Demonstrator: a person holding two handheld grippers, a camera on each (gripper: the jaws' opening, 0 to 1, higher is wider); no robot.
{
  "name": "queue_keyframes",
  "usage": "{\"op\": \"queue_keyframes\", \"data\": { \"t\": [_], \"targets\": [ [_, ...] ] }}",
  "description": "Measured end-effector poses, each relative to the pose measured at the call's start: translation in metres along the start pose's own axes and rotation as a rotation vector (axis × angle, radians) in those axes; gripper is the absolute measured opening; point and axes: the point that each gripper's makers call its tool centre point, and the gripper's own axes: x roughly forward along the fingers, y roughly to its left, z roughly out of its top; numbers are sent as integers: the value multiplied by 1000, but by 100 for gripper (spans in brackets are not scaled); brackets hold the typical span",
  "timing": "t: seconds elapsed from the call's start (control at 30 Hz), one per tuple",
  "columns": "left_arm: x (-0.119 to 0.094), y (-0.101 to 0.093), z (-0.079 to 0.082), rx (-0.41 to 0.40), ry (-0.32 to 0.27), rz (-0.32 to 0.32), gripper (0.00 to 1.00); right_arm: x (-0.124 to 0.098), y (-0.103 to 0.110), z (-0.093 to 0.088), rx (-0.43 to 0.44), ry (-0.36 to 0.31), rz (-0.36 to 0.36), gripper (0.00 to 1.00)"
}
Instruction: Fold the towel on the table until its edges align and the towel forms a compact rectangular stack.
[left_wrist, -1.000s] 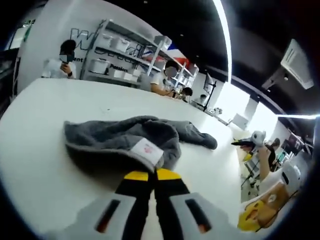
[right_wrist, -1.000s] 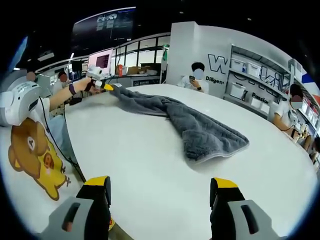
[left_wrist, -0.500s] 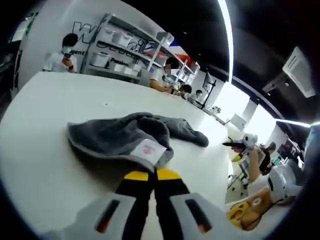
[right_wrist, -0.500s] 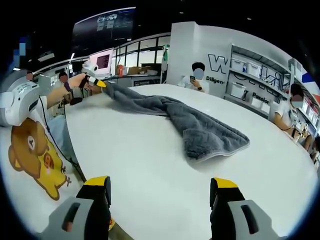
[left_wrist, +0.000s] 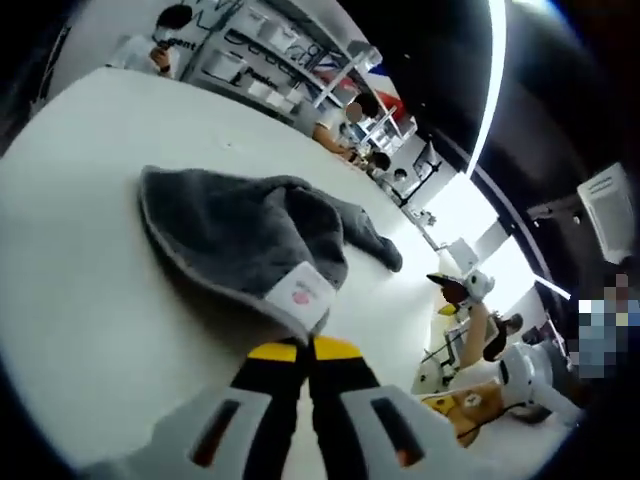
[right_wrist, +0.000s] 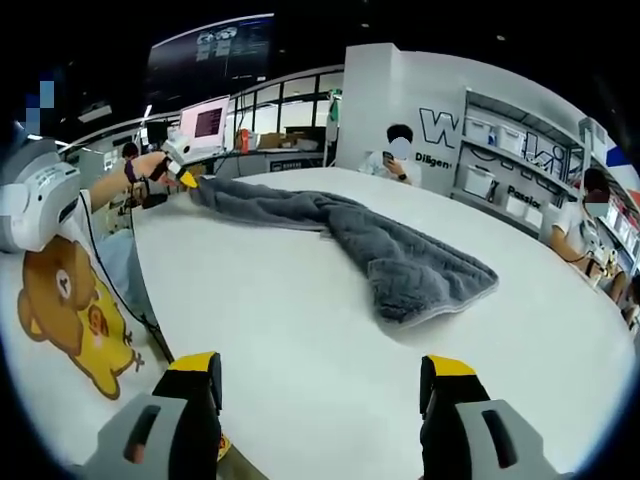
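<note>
1 towel (right_wrist: 400, 250) corner, clenched by left gripper (left_wrist: 305, 350), lifts off the tabletop (right_wrist: 300, 330) to start a fold; right gripper (right_wrist: 320, 385) fingers spread, released, waiting.

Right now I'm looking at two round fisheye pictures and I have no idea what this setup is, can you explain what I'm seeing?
There is no robot arm here. A person holds a hand-held gripper in each hand, and a camera rides on each one, looking forward along its yellow-tipped jaws.

In the left gripper view, the left gripper has its jaws shut on a corner of the grey fluffy towel, beside its white label.

In the right gripper view, the right gripper hangs over the white table with its jaws wide apart, holding nothing. The same towel lies stretched across the table, and the left gripper shows far off at the towel's other end, in the person's hand.

People sit in the background near shelves.
</note>
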Motion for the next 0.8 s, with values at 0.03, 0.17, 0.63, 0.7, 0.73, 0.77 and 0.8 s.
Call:
{"op": "queue_keyframes", "data": {
  "t": [0.03,0.17,0.63,0.7,0.73,0.77,0.8],
  "targets": [
    [-1,4,-1,-3,7,11,3,0,0,0,-1,1,0,85],
    [-4,19,-11,10,57,68,3,-1,0,1,0,-1,-2,85],
    [-7,53,-33,52,152,207,3,-3,-1,-2,-13,15,-9,85],
    [-7,54,-34,50,156,206,3,-2,-1,-1,-12,15,-7,85],
    [-7,55,-34,49,156,206,3,-2,0,-1,-13,16,-6,85],
    [-7,55,-34,48,156,206,3,-2,0,-1,-13,16,-6,85],
    [-8,56,-35,51,159,209,3,-2,0,-2,-14,18,-5,85]
  ]
}}
